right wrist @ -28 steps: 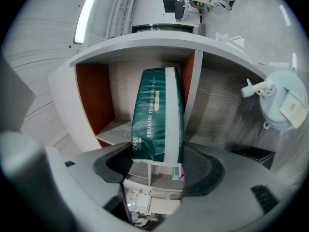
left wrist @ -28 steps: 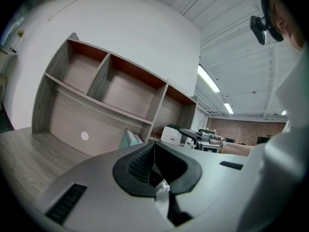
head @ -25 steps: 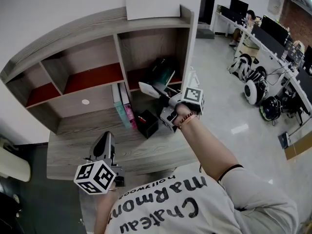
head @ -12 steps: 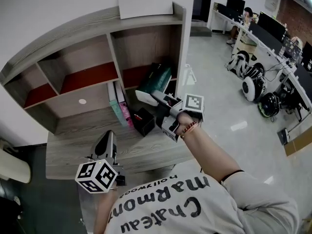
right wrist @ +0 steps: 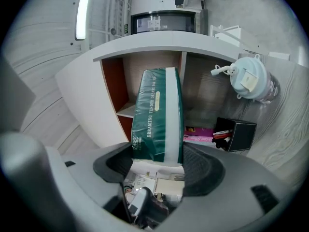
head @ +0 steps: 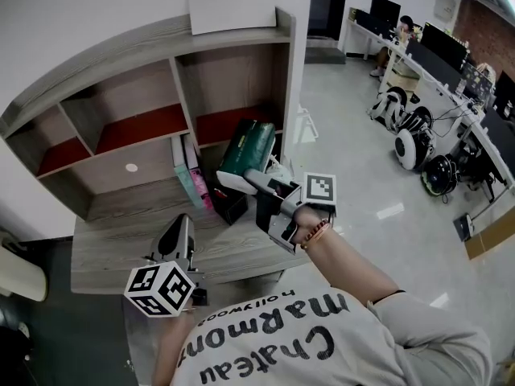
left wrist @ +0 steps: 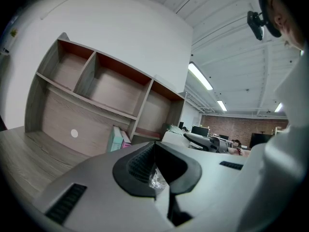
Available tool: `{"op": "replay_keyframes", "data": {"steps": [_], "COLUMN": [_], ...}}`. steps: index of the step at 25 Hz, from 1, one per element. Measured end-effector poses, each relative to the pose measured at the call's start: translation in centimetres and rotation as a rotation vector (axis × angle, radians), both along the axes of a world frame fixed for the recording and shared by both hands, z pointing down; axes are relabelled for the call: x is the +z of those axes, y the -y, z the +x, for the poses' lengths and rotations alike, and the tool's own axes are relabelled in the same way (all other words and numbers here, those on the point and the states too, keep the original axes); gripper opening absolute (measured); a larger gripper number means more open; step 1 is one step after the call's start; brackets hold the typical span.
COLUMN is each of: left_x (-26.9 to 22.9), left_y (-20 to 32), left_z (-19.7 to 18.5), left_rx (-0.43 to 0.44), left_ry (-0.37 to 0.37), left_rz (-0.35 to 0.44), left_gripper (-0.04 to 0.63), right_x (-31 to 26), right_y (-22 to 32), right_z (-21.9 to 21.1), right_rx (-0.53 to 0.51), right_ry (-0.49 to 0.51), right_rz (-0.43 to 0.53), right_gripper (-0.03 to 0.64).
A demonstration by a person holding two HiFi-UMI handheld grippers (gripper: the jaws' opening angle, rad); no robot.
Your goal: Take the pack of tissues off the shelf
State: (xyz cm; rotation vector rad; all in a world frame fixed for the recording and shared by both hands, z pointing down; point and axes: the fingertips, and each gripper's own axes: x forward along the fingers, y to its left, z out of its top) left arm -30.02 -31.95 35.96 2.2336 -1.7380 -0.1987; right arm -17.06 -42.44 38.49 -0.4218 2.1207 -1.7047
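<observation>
The right arm (head: pixel 362 268) reaches forward from the shoulder with the forearm bare and a bead bracelet (head: pixel 315 233) at the wrist. The right hand (head: pixel 299 215) is wrapped round the handle of the right gripper (head: pixel 245 179), whose marker cube (head: pixel 319 190) faces up.

Its jaws stand partway open and are clamped on the near end of the green pack of tissues (head: pixel 248 149). The right gripper view shows the right gripper (right wrist: pixel 157 151) with a pad pressed against each side of the pack of tissues (right wrist: pixel 157 112). The pack points away from the jaws toward the shelf (head: pixel 145 95).

The pack is off the shelf boards. It hangs tilted in the air in front of the lower right opening, above the surface (head: pixel 121 240) and over a black box (head: pixel 229 203). The upright books (head: pixel 189 175) stand just to its left.

The left gripper (head: pixel 179 230) is held low and close to the body over the near edge of the surface, with its jaws aimed at the shelf. Its marker cube (head: pixel 158 289) hides most of the hand. In the left gripper view the left gripper (left wrist: pixel 154 146) has its jaws brought together. A small clear shiny scrap (left wrist: pixel 157 179) shows low between the pads, and what it is cannot be told.
</observation>
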Motion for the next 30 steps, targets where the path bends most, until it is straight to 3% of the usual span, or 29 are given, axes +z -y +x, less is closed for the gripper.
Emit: {"op": "replay_keyframes", "data": {"steps": [14,19,30], "left_x": [-1.6,-1.7,-1.9], "left_y": [-2.5,-5.5,-8.9], "left_z": [3.5,7.0,8.5], "left_rx": [-0.002,0.006,-0.004], "left_ry": [0.022,0.028,0.042], "left_rz": [0.029,0.023,0.023], "left_gripper": [0.017,0.017,0.017], "right_x": [-2.1,-2.5,-3.5], "right_y": [-5.4,-8.2,-10.6], "right_z": [3.9,7.1,8.6], "right_rx": [-0.054,-0.030,0.030], "right_ry": [-0.097,-0.149,-0.162], "right_rz": [0.153,0.207,0.293], "right_gripper": [0.311,0.311,0.314]}}
